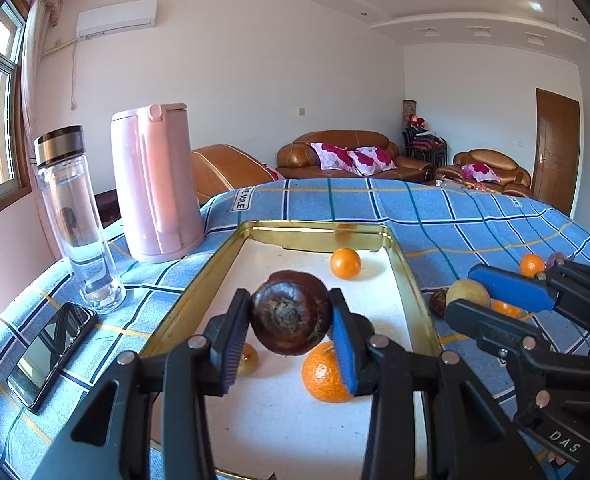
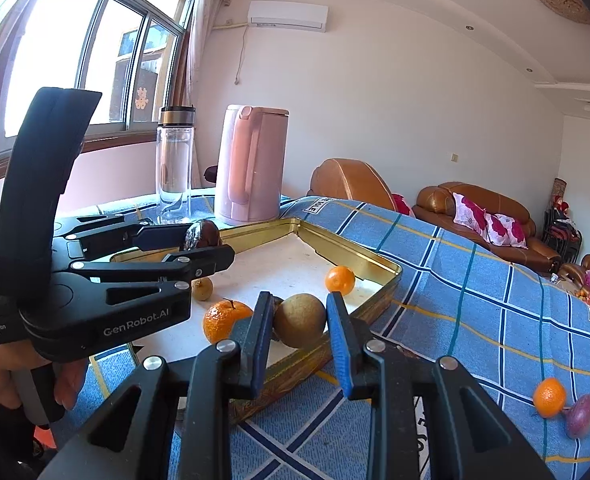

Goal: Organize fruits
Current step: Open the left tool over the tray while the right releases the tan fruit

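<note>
My left gripper (image 1: 291,320) is shut on a dark brown round fruit (image 1: 291,312), held just above the white floor of a gold-rimmed tray (image 1: 319,236). In the tray lie two oranges (image 1: 345,263) (image 1: 323,374) and a small yellowish fruit (image 1: 249,358). My right gripper (image 2: 299,332) is shut on a tan round fruit (image 2: 299,320), over the tray's near rim (image 2: 351,254). The right wrist view shows the left gripper (image 2: 209,245) with its dark fruit (image 2: 203,234) at the left. An orange (image 2: 549,397) and a purple fruit (image 2: 581,416) lie on the blue checked cloth.
A pink kettle (image 1: 155,184), a glass bottle (image 1: 75,216) and a phone (image 1: 51,354) stand left of the tray. A brown fruit (image 1: 439,302) and another orange (image 1: 505,308) lie on the cloth under the right gripper. A hand (image 2: 67,384) grips the left tool.
</note>
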### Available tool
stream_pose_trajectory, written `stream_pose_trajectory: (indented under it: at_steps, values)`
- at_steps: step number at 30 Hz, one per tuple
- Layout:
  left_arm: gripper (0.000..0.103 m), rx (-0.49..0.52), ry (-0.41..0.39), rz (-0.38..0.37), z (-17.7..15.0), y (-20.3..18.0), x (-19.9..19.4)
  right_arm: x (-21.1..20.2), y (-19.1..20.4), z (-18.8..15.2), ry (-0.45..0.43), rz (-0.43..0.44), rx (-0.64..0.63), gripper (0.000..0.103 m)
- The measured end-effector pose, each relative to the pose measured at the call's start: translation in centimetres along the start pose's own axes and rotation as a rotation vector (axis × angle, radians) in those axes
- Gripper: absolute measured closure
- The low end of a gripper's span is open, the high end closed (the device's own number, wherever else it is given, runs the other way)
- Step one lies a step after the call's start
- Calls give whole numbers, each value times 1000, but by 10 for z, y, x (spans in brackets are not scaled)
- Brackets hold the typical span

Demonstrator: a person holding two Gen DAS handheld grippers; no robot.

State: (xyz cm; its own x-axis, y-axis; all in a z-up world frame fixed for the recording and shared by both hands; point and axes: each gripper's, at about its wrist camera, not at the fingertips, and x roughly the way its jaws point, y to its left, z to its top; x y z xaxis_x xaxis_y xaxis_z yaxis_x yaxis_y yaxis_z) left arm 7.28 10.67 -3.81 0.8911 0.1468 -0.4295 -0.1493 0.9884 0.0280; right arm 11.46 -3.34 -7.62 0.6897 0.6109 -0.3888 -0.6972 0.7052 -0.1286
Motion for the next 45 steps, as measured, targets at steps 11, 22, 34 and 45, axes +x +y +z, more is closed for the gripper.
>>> stream_pose_trajectory:
  at_steps: [11, 22, 34, 45]
  values:
    - [62, 13, 32, 24, -1, 14, 6, 12, 17, 6, 12, 32, -31, 74]
    - [62, 20, 87, 67, -3, 29, 13, 26, 30, 10, 44, 67, -68, 74]
    - [62, 28, 148, 47, -7, 34, 22, 37, 42, 9, 102, 104, -116, 74]
    - [62, 43, 173, 43, -9, 34, 24, 45, 51, 9, 145, 128, -155, 74]
